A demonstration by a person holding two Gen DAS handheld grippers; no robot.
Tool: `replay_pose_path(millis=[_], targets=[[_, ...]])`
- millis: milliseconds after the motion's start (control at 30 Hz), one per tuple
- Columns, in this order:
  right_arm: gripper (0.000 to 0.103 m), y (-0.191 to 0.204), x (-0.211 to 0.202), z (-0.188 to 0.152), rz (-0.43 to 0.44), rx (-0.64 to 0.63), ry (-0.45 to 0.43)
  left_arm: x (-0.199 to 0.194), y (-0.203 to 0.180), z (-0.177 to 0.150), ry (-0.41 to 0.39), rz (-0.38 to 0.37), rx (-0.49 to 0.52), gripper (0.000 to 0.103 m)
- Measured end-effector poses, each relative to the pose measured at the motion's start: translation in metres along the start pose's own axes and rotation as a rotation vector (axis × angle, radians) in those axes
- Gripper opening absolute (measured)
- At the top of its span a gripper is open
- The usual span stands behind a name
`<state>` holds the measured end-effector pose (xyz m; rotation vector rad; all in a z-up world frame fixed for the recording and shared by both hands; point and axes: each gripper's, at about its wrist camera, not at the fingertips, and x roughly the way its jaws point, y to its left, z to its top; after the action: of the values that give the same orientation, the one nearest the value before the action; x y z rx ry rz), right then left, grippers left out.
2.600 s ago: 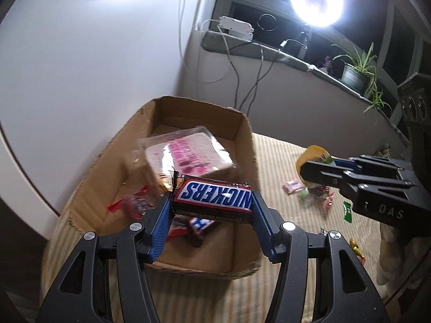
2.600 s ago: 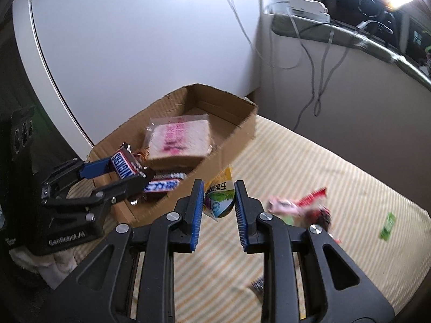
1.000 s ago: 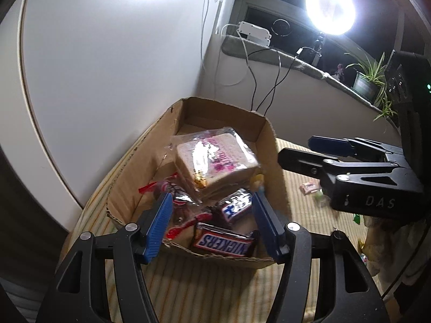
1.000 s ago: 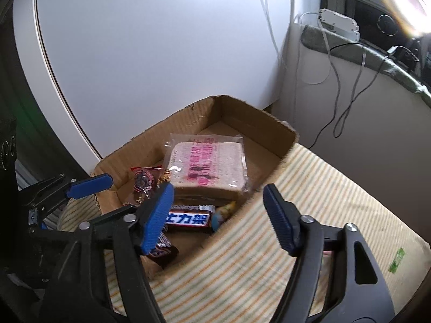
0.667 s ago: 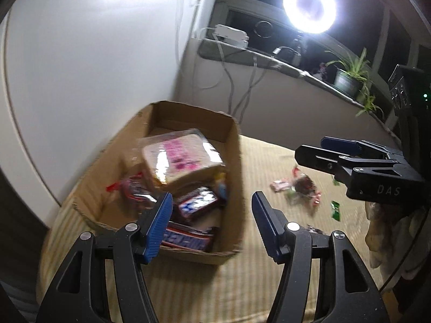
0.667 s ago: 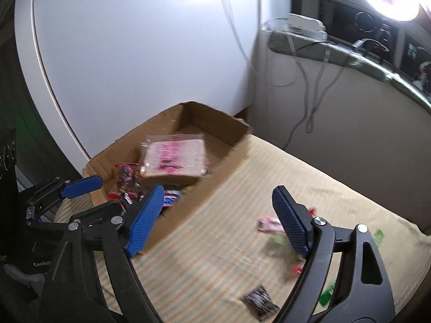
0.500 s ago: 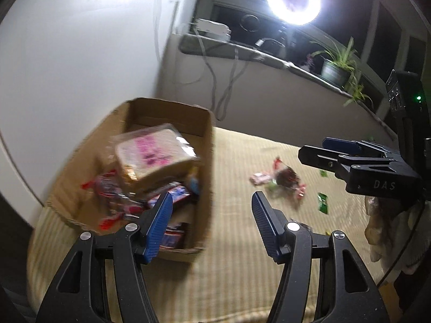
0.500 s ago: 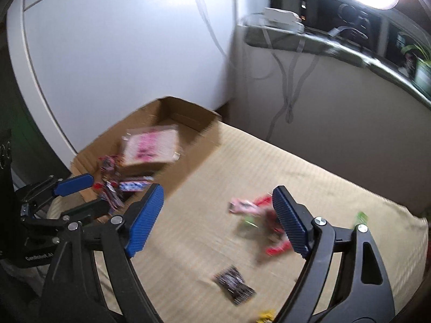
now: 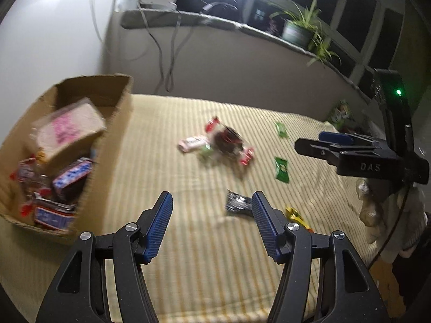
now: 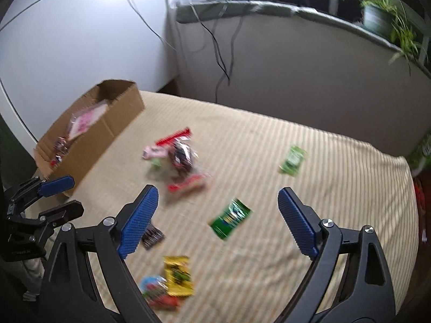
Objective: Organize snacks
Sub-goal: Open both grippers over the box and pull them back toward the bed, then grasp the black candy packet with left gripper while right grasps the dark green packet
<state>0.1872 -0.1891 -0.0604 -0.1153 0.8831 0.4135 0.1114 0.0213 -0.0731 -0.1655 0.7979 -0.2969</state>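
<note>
A cardboard box [image 9: 113,123] at the left holds a wrapped sandwich [image 9: 67,129] and several candy bars; it also shows in the right wrist view [image 10: 107,132]. My left gripper [image 9: 211,210] is open and empty above the striped cloth, a dark packet [image 9: 237,203] just ahead of it. My right gripper [image 10: 218,207] is open and empty over a green packet [image 10: 230,218]. A cluster of red, pink and dark snacks [image 10: 179,157] lies mid-table. A yellow packet [image 10: 177,276] and a colourful round one [image 10: 153,289] lie near the front.
Another green packet [image 10: 292,160] lies farther right. A white appliance [image 10: 67,40] stands behind the box. A ledge with cables and a potted plant [image 9: 299,31] runs along the back wall. The right gripper shows in the left wrist view [image 9: 320,141].
Both grippers let go of their snacks into the box, opened, and swung right, away from the box toward the loose snacks on the cloth.
</note>
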Motion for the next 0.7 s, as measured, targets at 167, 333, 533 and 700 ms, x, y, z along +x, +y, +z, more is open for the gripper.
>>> replay_pose_path(millis=[167, 333, 533, 700], targets=[[0.093, -0.016, 0.013, -0.015, 0.014, 0.04, 0.041, 0.022, -0.016, -0.005, 0.054, -0.018, 0.038, 0.061], [0.09, -0.02, 0.027, -0.022, 0.036, 0.059, 0.072, 0.039, -0.027, -0.005, 0.093, -0.021, 0.073, 0.058], [0.077, -0.018, 0.04, -0.023, 0.058, 0.057, 0.102, 0.056, -0.035, -0.003, 0.122, -0.009, 0.117, 0.055], [0.065, -0.014, 0.052, -0.023, 0.074, 0.055, 0.131, 0.068, -0.041, -0.002, 0.139, 0.007, 0.16, 0.055]])
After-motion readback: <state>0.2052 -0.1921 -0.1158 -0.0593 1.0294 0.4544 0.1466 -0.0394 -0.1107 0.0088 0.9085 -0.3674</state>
